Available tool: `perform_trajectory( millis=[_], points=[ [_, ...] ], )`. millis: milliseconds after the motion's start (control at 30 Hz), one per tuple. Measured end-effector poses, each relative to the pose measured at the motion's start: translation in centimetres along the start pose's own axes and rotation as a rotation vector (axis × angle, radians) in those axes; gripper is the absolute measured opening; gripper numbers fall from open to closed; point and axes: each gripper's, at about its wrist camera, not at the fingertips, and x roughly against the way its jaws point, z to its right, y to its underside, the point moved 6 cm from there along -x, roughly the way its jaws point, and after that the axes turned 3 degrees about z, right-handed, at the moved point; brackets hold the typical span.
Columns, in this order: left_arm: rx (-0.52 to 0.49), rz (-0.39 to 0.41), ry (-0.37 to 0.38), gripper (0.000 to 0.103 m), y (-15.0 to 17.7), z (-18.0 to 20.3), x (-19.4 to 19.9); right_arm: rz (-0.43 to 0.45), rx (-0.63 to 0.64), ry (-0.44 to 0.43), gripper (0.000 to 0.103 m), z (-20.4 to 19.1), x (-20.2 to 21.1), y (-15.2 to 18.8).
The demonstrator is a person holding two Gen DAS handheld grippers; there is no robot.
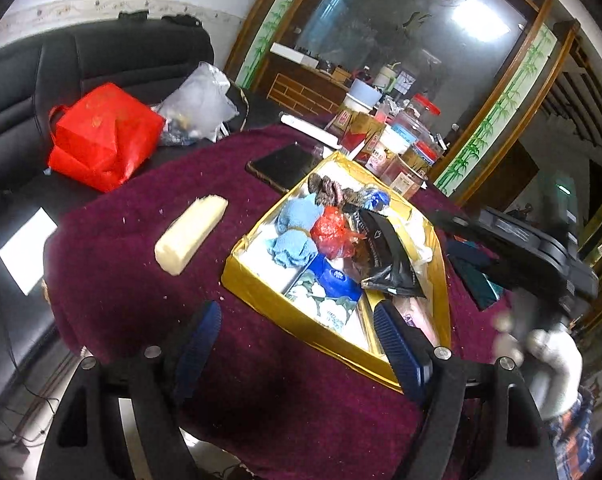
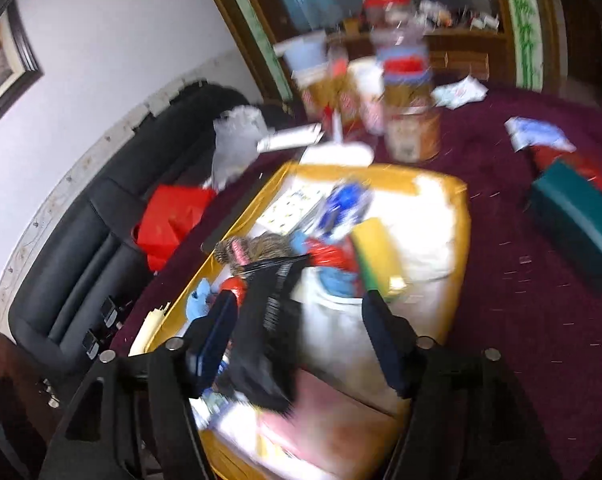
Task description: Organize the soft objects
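A gold box [image 1: 261,292] on the maroon cloth holds blue cloths [image 1: 297,232], a red plastic bag [image 1: 333,232], a blue tissue pack [image 1: 329,292], scrunchies [image 1: 329,192] and a black plastic bag [image 1: 389,256]. My left gripper [image 1: 297,312] hangs open above the box's near corner, gripping nothing. Left of the box a cream foam block [image 1: 191,234] lies on the cloth. The right wrist view is blurred. There my right gripper [image 2: 297,306] is open over the box [image 2: 459,240]. The black bag [image 2: 269,320] lies loose between its fingers, close to the left one.
A red bag [image 1: 101,136] and a clear plastic bag [image 1: 199,100] sit on the black sofa behind the table. A phone [image 1: 281,164] and a cluster of jars and cartons [image 1: 385,136] stand beyond the box. A teal box [image 2: 573,216] lies to its right. A gloved hand [image 1: 557,368] holds the right gripper.
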Motion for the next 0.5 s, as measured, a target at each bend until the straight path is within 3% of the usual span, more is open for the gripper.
perform_trajectory(
  millis=[100,167,200,233,333,400,500],
  points=[
    [-0.059,0.087,-0.075,0.082,-0.7,1.2,1.4,0.069,0.011,0.036,0.065,2.0,3.7,1.2],
    [-0.146,0.222,-0.181,0.083,-1.5,3.0,3.5,0.111,0.023,0.06,0.065,3.1,5.8,2.2],
    [-0.19,0.304,-0.229,0.089,-1.8,4.1,5.0,0.131,0.024,0.068,0.066,3.5,6.9,2.8],
    [-0.226,0.4,-0.26,0.103,-2.0,5.5,6.9,0.153,0.02,0.073,0.067,4.0,7.9,3.3],
    [-0.268,0.617,-0.215,0.103,-1.6,9.3,11.4,0.211,0.014,0.093,0.078,5.1,10.7,5.0],
    [-0.263,0.619,-0.157,0.103,-1.4,11.0,11.6,0.234,0.019,0.108,0.079,5.6,12.0,6.2],
    [-0.287,0.408,-0.087,0.103,-1.0,13.3,8.0,0.238,0.025,0.111,0.08,6.2,12.7,8.1]
  ],
)
